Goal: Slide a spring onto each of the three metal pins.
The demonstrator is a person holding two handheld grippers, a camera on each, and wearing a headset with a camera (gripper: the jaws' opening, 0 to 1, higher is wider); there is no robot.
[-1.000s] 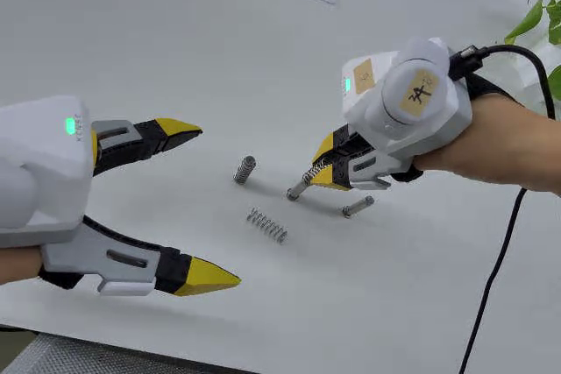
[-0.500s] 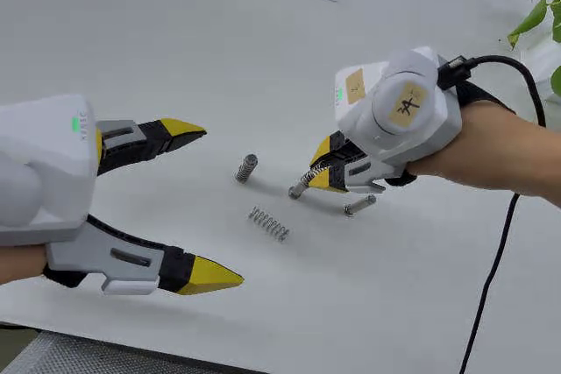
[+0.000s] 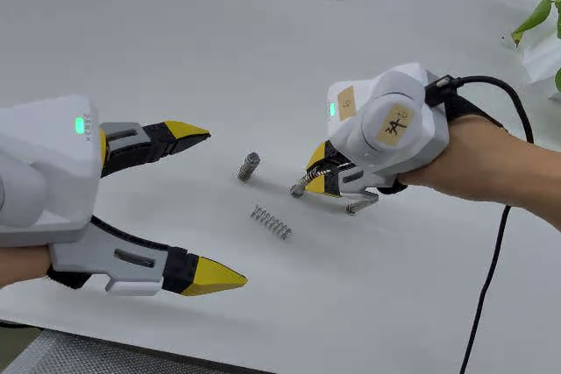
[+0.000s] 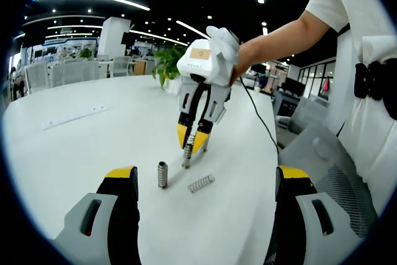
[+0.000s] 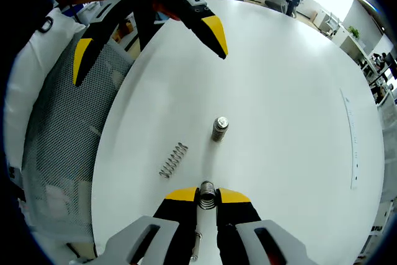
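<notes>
A spring with a pin end poking from it is pinched between the yellow tips of the right tongs, low over the white bench. Nearby, a spring-wrapped pin stands upright and a loose spring lies flat. The left tongs gape wide, empty.

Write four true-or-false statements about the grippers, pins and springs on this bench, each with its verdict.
1. The left gripper is open and holds nothing. True.
2. The right gripper is empty. False: it is shut on a slanted pin carrying a fitted spring.
3. A loose spring lies flat on the table. True.
4. Every pin stands upright. False: a second pin lies flat beneath the right gripper.
</notes>
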